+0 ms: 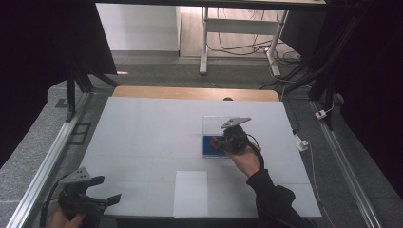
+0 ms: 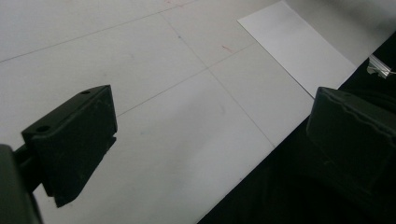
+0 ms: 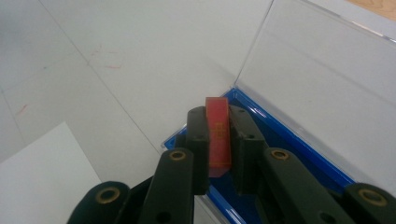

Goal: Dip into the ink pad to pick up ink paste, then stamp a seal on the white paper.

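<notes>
Two jaws of the right gripper (image 3: 218,149) clamp a flat red block (image 3: 218,135) on edge; we note it held just over the blue base of an open clear-lidded case (image 3: 299,154) on the white worktop (image 1: 142,137). The left gripper (image 2: 210,140) hangs at the worktop's near edge, jaws wide, holding nothing. A white sheet (image 1: 191,192) lies nearby.

Case: open clear-lidded blue plastic case (image 1: 209,146) on white worktop (image 1: 142,142), right of centre.
Sheet: white rectangular paper sheet (image 1: 190,194) at near edge, before case.
Block: flat red block (image 3: 218,136) over case.
</notes>
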A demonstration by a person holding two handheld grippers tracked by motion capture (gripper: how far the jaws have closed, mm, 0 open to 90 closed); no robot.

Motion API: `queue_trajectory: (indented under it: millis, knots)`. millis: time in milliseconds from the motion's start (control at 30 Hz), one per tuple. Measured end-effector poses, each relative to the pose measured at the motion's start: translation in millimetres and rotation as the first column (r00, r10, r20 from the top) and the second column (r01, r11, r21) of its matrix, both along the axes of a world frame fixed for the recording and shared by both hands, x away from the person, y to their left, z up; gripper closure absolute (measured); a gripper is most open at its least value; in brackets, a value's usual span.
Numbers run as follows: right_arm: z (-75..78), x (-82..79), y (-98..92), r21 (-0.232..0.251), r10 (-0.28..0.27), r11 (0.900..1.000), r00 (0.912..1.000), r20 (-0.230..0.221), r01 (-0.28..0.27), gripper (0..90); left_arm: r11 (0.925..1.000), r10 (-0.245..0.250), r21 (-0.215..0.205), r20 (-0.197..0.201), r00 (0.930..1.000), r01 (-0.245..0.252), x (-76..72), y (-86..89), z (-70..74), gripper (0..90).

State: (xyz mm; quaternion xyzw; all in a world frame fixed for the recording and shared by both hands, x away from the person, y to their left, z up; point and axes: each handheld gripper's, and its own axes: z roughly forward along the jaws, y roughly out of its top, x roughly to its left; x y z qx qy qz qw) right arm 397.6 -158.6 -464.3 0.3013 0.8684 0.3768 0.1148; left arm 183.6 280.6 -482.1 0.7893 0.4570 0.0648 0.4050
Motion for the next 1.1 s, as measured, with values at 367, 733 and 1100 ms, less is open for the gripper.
queue_trajectory:
  millis: [367,733,1100]
  knots:
    - [5.5,-11.5,2.0,0.011,0.034,0.999,0.9994,0.004,-0.034,79.3,1.0000,0.002,0.002,0.001,1.0000,-0.002,0.0,-0.5,0.2,2.0]
    - [11.3,-24.0,4.0,0.020,0.062,0.998,0.9981,0.005,-0.062,79.3,1.0000,0.001,-0.001,0.000,1.0000,-0.001,0.3,-0.2,0.1,2.0]
    - [13.3,-36.5,5.6,0.033,0.092,0.995,0.9958,0.000,-0.092,79.3,1.0000,0.003,-0.003,0.000,1.0000,-0.003,0.7,0.1,0.0,2.0]
